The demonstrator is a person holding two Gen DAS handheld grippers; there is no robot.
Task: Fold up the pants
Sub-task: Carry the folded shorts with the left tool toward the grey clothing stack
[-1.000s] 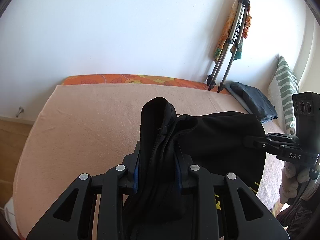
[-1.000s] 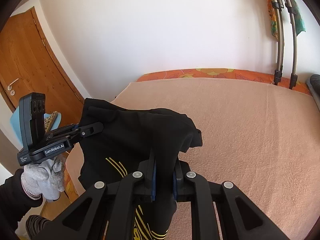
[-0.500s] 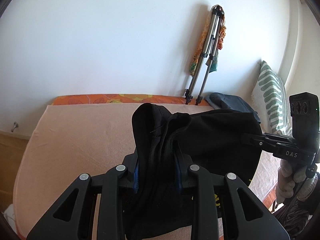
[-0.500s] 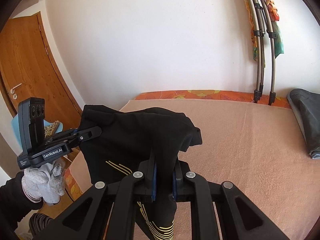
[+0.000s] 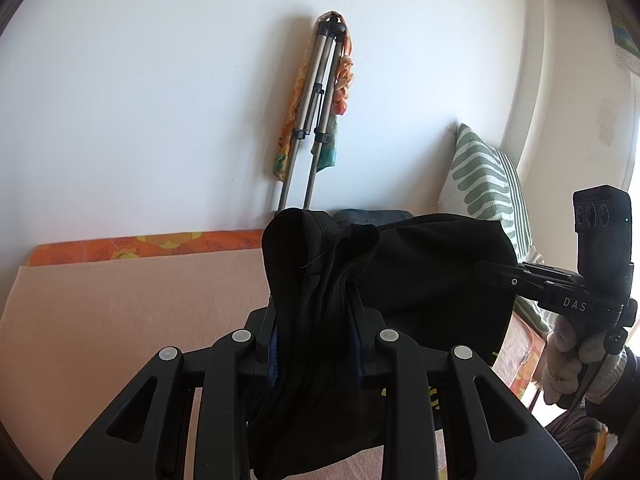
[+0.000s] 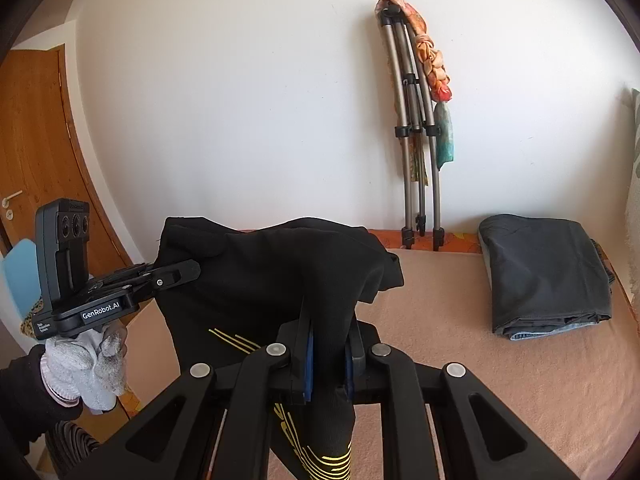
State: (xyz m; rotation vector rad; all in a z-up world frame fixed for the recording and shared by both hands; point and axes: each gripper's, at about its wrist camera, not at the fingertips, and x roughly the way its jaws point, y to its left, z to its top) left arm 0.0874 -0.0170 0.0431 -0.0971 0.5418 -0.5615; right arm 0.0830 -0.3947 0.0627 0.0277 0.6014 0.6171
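left tongs: the left gripper (image 5: 316,340) is clamped down on a thick bunch of the black pants (image 5: 420,280), fabric bulging up over the blue pads

right tongs: same deal, the right gripper (image 6: 328,356) is pinching the other end of the pants (image 6: 280,276) tight between its pads

where the pants are: held up in the air between the two grippers, over the near edge of the bed (image 6: 500,380), top edge stretched across and the rest hanging down

only in the right view: yellow stripe print on the hanging part, a wooden door (image 6: 36,152), and the full folded dark pile (image 6: 548,276) sitting on the bed further back to the right

only in the left view: a green-and-white patterned pillow (image 5: 484,184) against the wall; the dark pile is just a sliver peeking over the pants here

in both: folded metal rack (image 5: 316,120) with colourful cloth leaning on the white wall, and each camera catches the other gripper with a gloved hand (image 6: 84,368) holding it
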